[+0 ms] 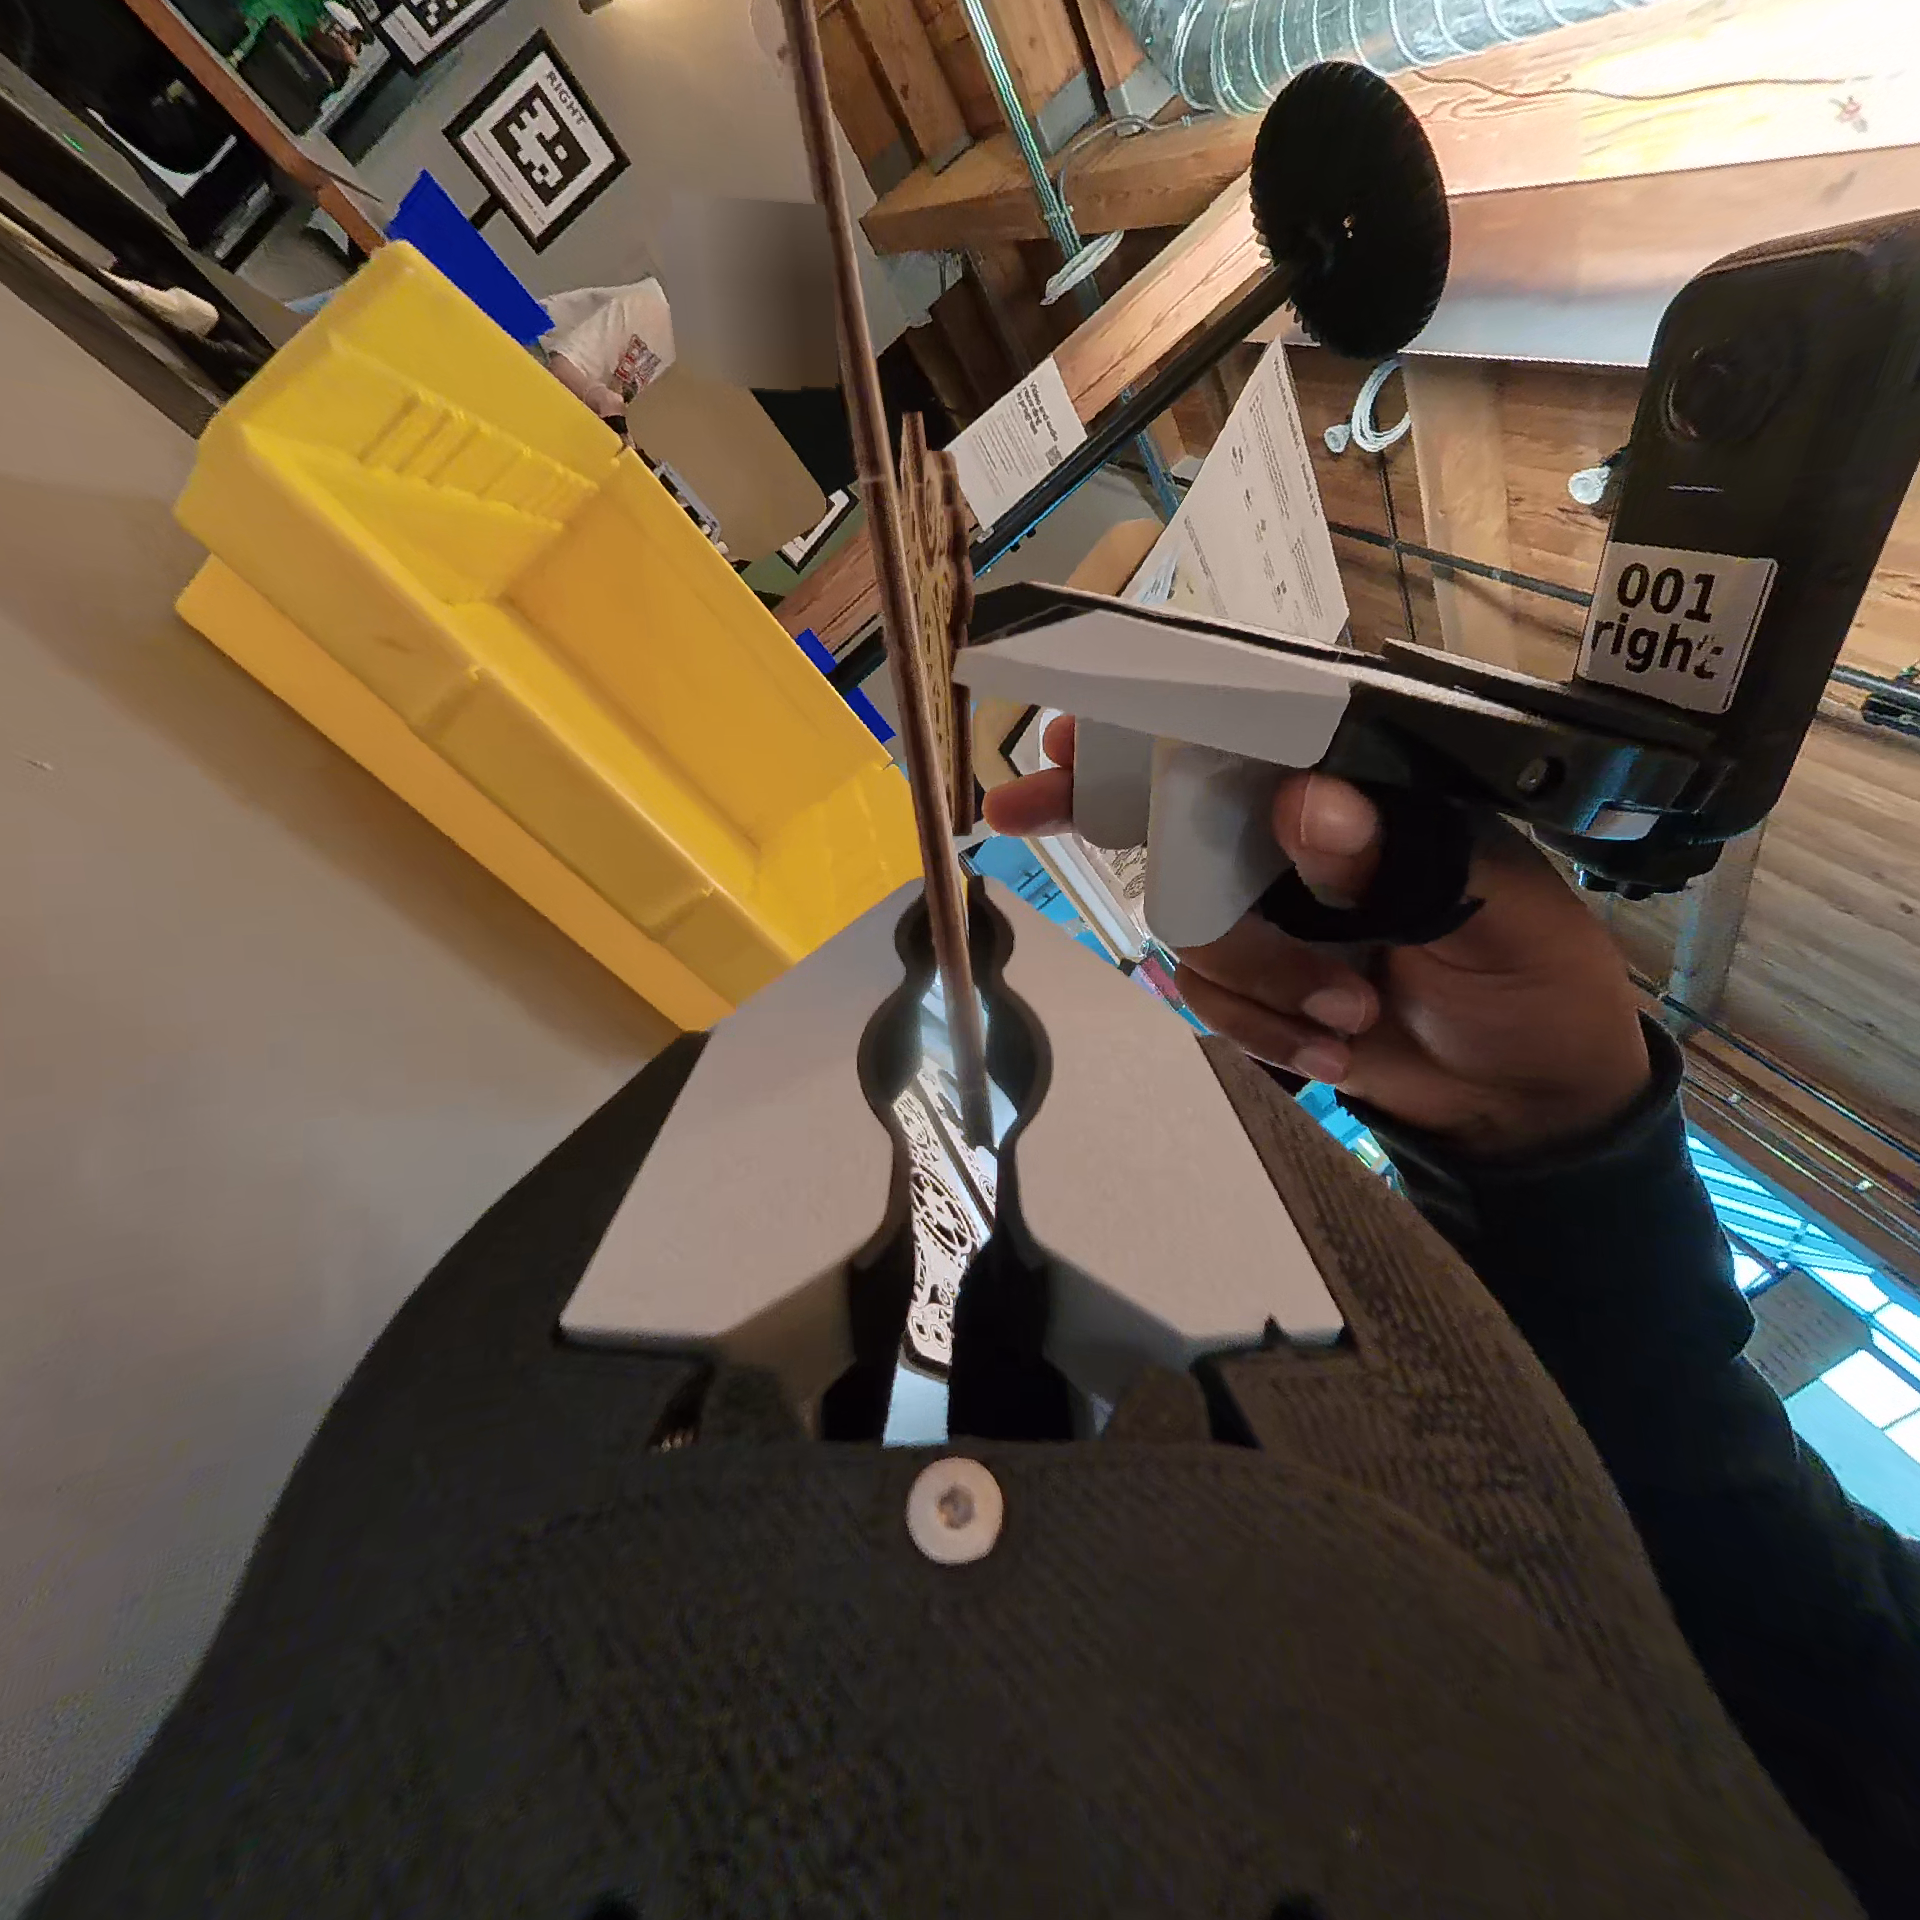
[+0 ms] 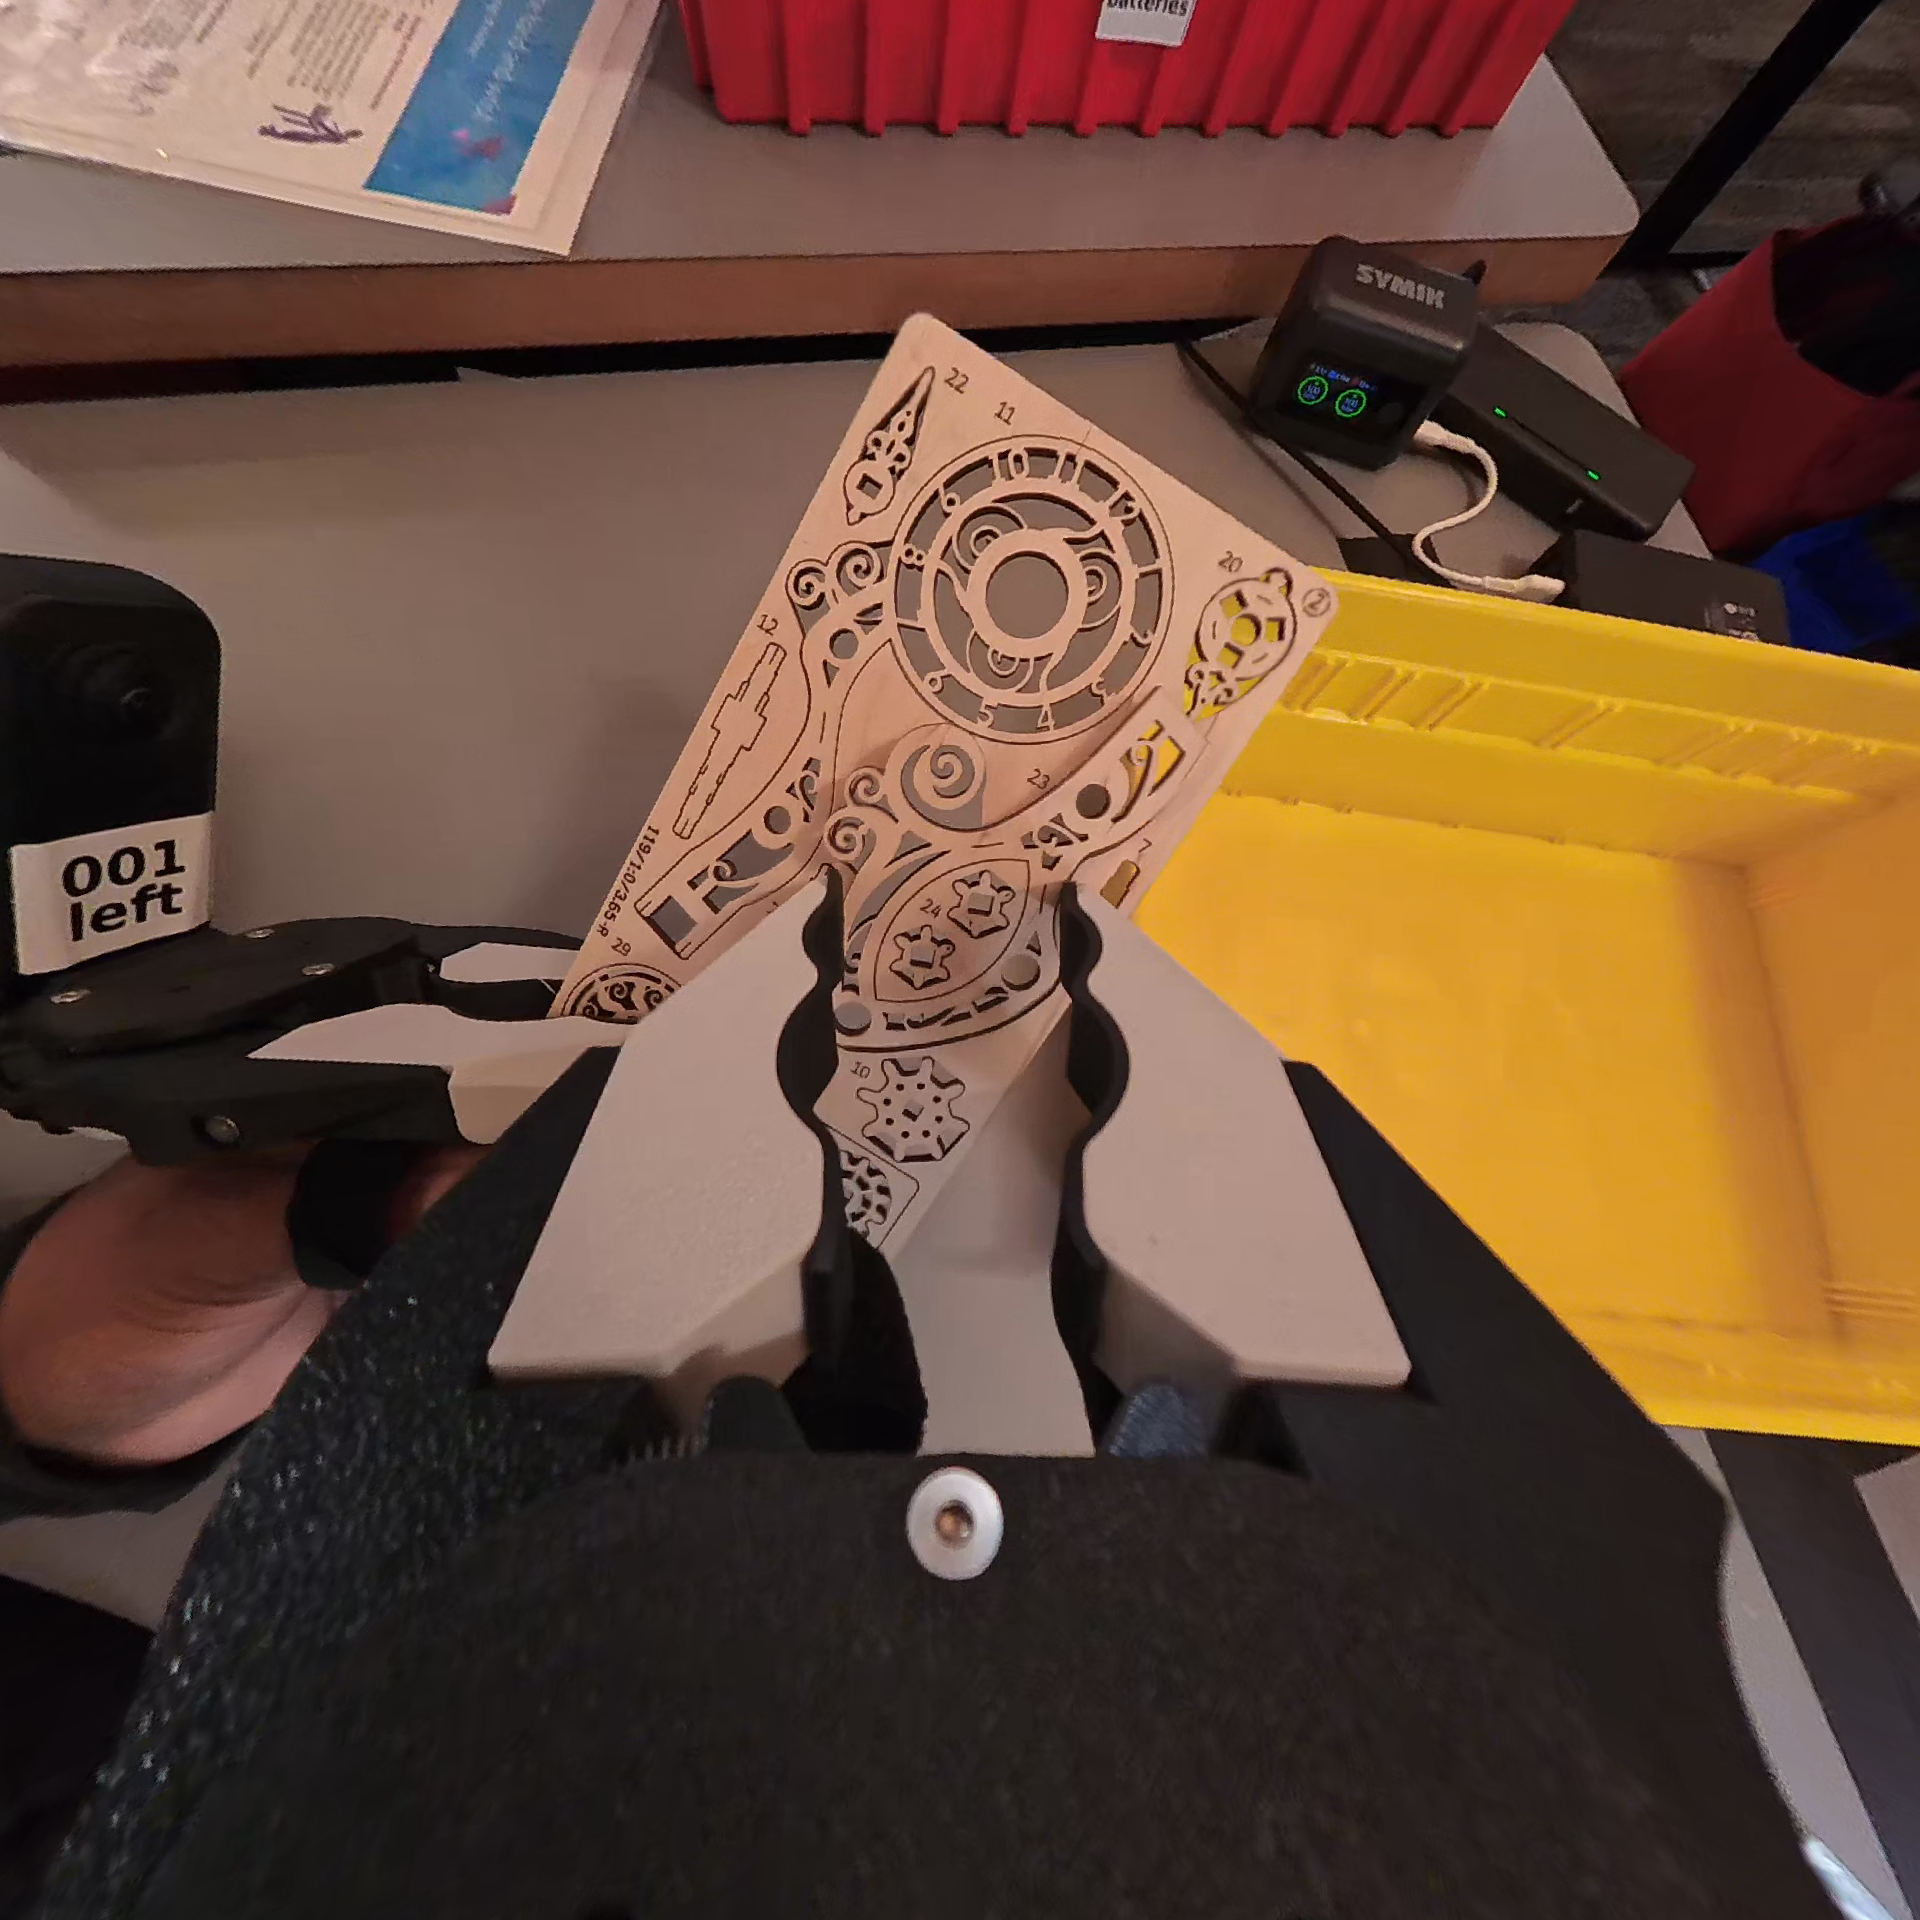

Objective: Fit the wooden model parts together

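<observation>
A thin wooden sheet (image 2: pixel 873 727) of laser-cut model parts is held upright above the table. In the left wrist view I see the sheet (image 1: pixel 850 312) edge-on. My left gripper (image 1: pixel 951 925) is shut on its lower edge; it also shows in the right wrist view (image 2: pixel 540 1013) clamping the sheet's lower left corner. My right gripper (image 2: pixel 951 899) is open, with its fingertips against the sheet's face on either side of an oval cut-out. From the left wrist view it (image 1: pixel 966 649) comes in from the right and meets the sheet, where a cut part (image 1: pixel 935 561) stands slightly proud.
A yellow bin (image 2: pixel 1507 987) lies on the grey table (image 2: pixel 416 571) to the right of the sheet, and also shows in the left wrist view (image 1: pixel 520 623). A black charger (image 2: pixel 1361 353) with cables, a red crate (image 2: pixel 1039 62) and printed papers (image 2: pixel 312 104) sit farther back. There is about 4 cm between the tips of the two grippers. Both grippers' tips are roughly 35 cm from the black charger (image 2: pixel 1361 353).
</observation>
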### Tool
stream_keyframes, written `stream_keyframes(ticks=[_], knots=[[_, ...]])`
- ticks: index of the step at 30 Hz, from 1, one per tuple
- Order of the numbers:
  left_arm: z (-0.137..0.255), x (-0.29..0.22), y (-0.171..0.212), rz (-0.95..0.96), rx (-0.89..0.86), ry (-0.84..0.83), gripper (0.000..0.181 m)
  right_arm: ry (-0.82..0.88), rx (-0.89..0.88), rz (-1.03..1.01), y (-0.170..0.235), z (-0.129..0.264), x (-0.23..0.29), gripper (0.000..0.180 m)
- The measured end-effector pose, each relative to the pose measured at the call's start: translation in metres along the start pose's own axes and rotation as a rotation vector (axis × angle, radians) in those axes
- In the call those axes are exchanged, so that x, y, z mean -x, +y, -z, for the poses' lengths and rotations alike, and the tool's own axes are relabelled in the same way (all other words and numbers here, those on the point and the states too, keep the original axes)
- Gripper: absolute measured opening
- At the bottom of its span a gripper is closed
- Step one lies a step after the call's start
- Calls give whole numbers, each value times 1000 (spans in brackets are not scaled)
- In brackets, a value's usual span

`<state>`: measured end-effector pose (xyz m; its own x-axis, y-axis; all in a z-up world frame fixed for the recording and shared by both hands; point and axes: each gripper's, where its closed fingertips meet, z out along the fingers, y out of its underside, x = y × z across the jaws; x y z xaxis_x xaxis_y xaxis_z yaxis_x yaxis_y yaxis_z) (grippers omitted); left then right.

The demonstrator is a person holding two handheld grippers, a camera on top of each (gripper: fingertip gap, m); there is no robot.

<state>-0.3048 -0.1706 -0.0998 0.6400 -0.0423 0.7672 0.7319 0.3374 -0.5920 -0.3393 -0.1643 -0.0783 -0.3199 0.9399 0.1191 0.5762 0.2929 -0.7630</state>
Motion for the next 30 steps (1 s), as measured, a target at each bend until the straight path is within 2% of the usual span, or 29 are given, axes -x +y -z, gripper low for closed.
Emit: stream_keyframes(ticks=[8, 11, 14, 17, 21, 25, 30], knots=[[1, -2, -1, -15, -7, 9, 2, -24, -27, -18, -4, 7, 2, 39], [1, -1, -5, -22, -16, 5, 2, -81, -40, -61, -9, 15, 0, 39], [2, 8, -10, 29, -27, -19, 1, -137, -78, -148, -24, 24, -16, 16], [-1, 15, -18, 75, -42, -14, 2, -212, -45, -196, -26, 20, -24, 21], [-12, 33, -28, 151, -35, -21, 2, -153, 18, -198, -14, -3, -48, 19], [-6, 40, -49, 104, -62, -28, 2, -132, 34, -182, -6, -8, -63, 23], [16, 44, -87, 105, -170, -14, 1, -235, 83, -18, 14, 0, -29, 31]])
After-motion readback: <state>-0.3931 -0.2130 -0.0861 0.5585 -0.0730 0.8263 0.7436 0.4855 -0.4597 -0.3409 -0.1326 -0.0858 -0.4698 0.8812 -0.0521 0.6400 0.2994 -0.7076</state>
